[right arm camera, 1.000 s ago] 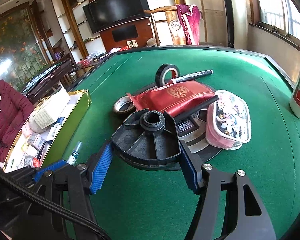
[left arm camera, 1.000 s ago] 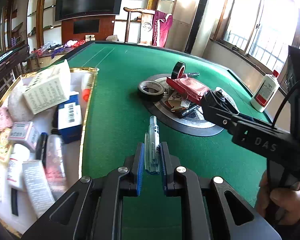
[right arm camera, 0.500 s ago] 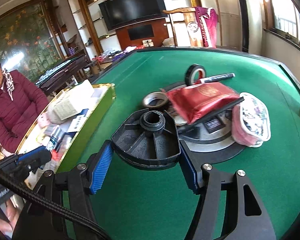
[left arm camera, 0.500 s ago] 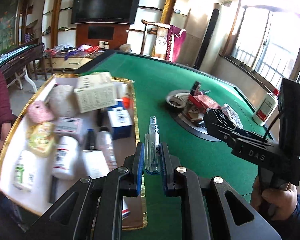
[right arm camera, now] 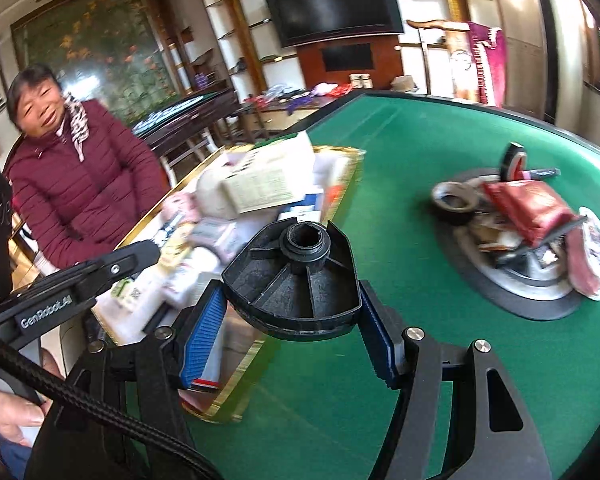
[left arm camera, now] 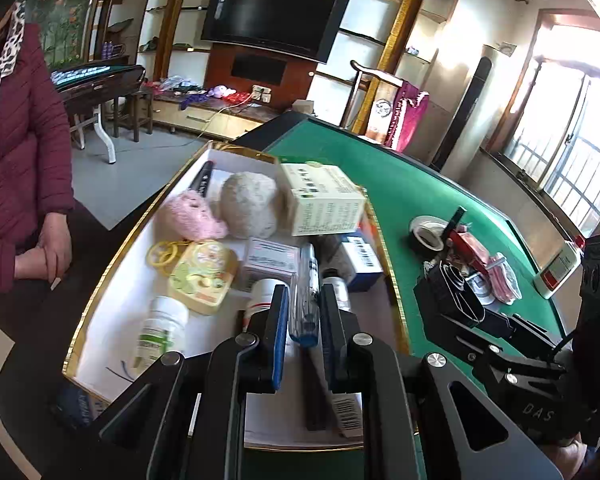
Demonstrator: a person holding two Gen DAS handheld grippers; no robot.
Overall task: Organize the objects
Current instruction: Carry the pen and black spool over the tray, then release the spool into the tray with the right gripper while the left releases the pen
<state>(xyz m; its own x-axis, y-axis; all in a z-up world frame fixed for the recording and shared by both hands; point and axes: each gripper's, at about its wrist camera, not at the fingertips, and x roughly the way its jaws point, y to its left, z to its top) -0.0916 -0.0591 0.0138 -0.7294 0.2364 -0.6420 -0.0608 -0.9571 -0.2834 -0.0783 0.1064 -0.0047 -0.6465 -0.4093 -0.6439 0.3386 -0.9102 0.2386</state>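
Observation:
My left gripper (left arm camera: 304, 312) is shut on a clear pen with a blue end (left arm camera: 306, 300), held above a gold-rimmed white box (left arm camera: 112, 256) packed with several bottles, cartons and soft toys. My right gripper (right arm camera: 296, 316) is shut on a black ribbed plastic part with a round hub (right arm camera: 296, 280), hanging over the box's near corner (right arm camera: 236, 376) and the green table (right arm camera: 420, 144). In the left wrist view that right gripper (left arm camera: 452, 300) shows at the right with the black part (left arm camera: 448, 292) in it. Part of the left gripper's body (right arm camera: 72, 280) shows in the right wrist view.
A round black and silver plate (right arm camera: 528, 300) on the table carries tape rolls, a red pouch (right arm camera: 528, 204), a marker and a pink pouch. A white bottle with a red cap (left arm camera: 560, 268) stands near the table's right edge. A person in a maroon jacket (right arm camera: 80, 188) sits beside the box.
Both grippers have swung left from over the green felt and round plate to over the box, each keeping its object. The seated person has come into both views.

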